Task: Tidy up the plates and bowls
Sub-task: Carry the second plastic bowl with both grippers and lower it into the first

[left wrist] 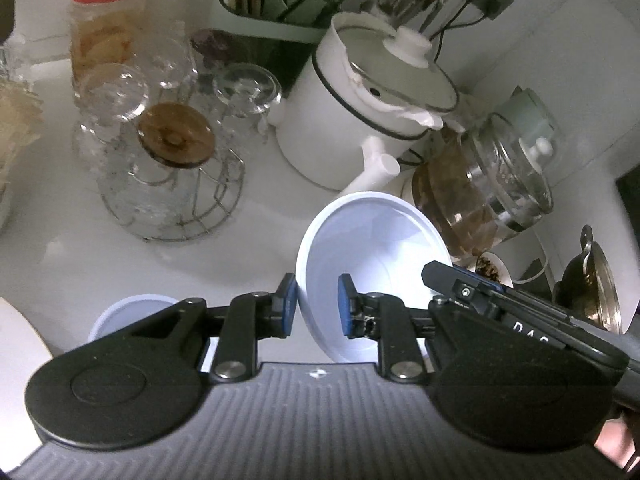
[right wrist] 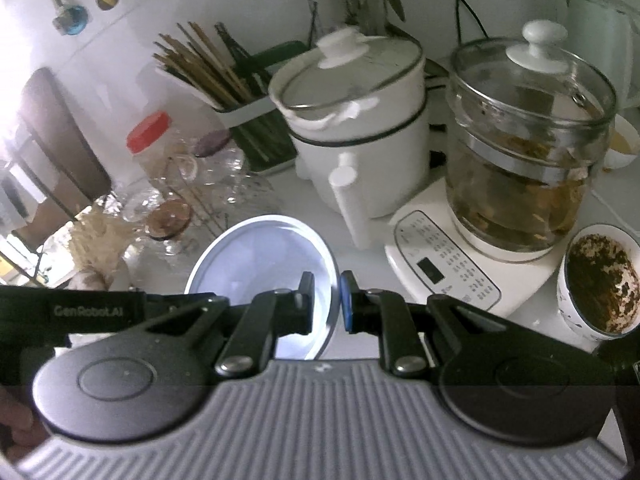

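In the left wrist view my left gripper (left wrist: 317, 307) is shut on the rim of a white bowl (left wrist: 372, 252), held tilted above the counter. The right gripper's black body (left wrist: 520, 312) reaches in from the right at the bowl's far rim. A second pale bowl or plate (left wrist: 132, 312) lies on the counter at lower left, partly hidden by my fingers. In the right wrist view my right gripper (right wrist: 325, 303) is shut on the right rim of the same white bowl (right wrist: 260, 260); the left gripper's body (right wrist: 92, 312) shows at the left.
A white pot with glass lid (left wrist: 360, 120) (right wrist: 352, 120), a glass kettle on its base (left wrist: 492, 184) (right wrist: 520, 152), a wire rack with upturned glasses (left wrist: 168, 176), a red-lidded jar (left wrist: 104, 28), a chopstick holder (right wrist: 224, 84) and a stained cup (right wrist: 600, 280) crowd the white counter.
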A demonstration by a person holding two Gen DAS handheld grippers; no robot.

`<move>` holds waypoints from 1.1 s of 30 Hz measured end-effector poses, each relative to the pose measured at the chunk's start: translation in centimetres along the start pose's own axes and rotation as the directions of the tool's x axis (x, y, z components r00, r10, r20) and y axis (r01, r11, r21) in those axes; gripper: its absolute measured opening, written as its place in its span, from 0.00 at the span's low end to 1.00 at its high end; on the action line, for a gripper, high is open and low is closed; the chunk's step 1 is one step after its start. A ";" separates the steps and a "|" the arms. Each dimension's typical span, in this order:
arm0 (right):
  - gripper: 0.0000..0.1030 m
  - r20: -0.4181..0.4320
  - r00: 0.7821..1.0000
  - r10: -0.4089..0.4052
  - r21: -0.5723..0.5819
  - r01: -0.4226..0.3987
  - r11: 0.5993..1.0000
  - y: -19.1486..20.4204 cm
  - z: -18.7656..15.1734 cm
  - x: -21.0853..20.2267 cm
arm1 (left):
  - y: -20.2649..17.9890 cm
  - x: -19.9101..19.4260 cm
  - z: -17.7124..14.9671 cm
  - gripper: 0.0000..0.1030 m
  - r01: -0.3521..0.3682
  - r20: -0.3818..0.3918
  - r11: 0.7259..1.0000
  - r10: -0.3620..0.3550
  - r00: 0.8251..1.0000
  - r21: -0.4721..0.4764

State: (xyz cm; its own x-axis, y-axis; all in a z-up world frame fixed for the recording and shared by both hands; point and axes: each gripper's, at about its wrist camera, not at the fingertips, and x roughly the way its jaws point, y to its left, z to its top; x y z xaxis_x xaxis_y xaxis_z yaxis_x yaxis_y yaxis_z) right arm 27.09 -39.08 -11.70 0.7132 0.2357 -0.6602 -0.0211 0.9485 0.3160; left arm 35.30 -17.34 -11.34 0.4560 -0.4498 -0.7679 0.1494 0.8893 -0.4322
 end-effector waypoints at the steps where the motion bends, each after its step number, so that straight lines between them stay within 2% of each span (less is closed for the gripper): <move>1: 0.16 0.004 1.000 0.005 -0.005 -0.005 1.000 0.3 0.0 -0.1 | 0.2 -0.3 0.0 0.23 -0.001 0.006 1.000 0.001 1.000 0.000; 16: 0.16 0.022 0.995 0.098 -0.087 -0.095 0.992 6.2 -0.4 -0.2 | 4.9 -5.5 -0.9 0.23 -0.050 0.073 0.997 0.054 0.996 -0.051; 25: 0.16 -0.041 0.990 0.136 -0.110 -0.140 0.984 9.2 -1.7 1.7 | 8.9 -7.0 -2.3 0.23 -0.090 0.073 0.986 0.100 0.992 -0.137; 33: 0.16 -0.152 0.981 0.118 -0.125 -0.138 0.982 9.5 -3.9 4.3 | 10.7 -5.2 -4.2 0.23 -0.164 0.016 0.971 0.169 0.986 -0.173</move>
State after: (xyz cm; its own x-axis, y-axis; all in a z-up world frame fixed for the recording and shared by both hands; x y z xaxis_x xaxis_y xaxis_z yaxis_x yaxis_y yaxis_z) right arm 27.23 -28.19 -14.18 0.5911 0.3758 -0.7137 -0.2069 0.9259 0.3161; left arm 30.80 -5.86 -13.91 0.4889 -0.2918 -0.8221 -0.0811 0.9231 -0.3759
